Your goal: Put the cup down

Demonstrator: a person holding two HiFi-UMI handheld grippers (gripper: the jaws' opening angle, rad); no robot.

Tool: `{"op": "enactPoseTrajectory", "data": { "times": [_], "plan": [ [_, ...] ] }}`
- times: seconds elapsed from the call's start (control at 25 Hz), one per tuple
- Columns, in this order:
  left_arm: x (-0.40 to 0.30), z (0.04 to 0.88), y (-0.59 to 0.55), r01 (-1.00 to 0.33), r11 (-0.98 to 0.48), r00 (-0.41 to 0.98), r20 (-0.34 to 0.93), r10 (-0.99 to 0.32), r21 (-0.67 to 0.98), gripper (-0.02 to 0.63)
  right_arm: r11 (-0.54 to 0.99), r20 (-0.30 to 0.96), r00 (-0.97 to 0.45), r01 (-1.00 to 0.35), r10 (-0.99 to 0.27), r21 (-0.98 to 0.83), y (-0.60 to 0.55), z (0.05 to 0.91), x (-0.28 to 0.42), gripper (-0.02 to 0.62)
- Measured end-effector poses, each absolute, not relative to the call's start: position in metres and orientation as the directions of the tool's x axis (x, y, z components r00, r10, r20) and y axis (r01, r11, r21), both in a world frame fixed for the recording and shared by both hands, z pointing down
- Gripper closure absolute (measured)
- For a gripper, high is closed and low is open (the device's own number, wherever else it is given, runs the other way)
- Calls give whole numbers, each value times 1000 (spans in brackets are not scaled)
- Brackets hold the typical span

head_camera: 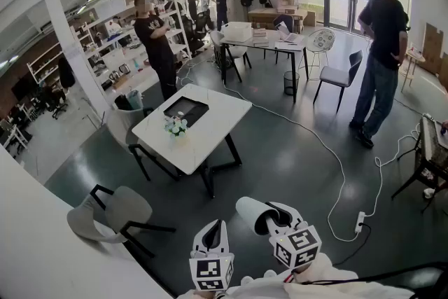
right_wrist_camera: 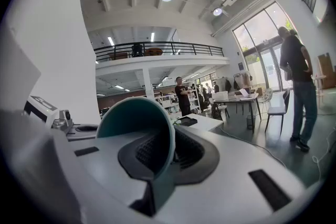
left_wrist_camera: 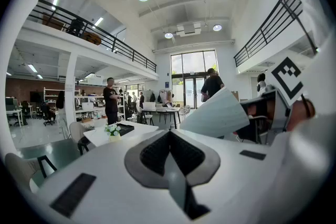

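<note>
Dark grey polished floor. White rectangular table with black legs, mid-floor. Grey shell chair on black legs, near the table. Black flat tray, on the tabletop. Right gripper: jaws narrowly apart, clamped on the cup's wall. Left gripper: jaws closed together, nothing between them. White cup with teal inside, tipped sideways, held above the floor, well apart from the table. Small white-flowered posy, beside the tray.
</note>
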State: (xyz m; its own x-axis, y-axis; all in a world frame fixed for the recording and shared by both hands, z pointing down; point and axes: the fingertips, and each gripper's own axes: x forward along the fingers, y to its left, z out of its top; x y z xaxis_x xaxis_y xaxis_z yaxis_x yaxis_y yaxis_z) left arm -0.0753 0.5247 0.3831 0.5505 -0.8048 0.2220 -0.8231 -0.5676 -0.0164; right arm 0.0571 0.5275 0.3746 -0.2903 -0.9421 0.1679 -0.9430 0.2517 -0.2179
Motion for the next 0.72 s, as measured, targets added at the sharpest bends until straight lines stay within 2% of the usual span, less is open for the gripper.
{"op": "enactPoseTrajectory", "data": {
  "times": [0.48,0.72],
  "plan": [
    [-86,388,519,-843,-538,517,233,-824,-30,598,234,159,-270,-949,-950,-213,530,377,68,555],
    [-64,392,515,-841,-539,515,245,-822,-39,598,239,158,-277,-945,-948,-221,525,379,88,554]
  ]
}}
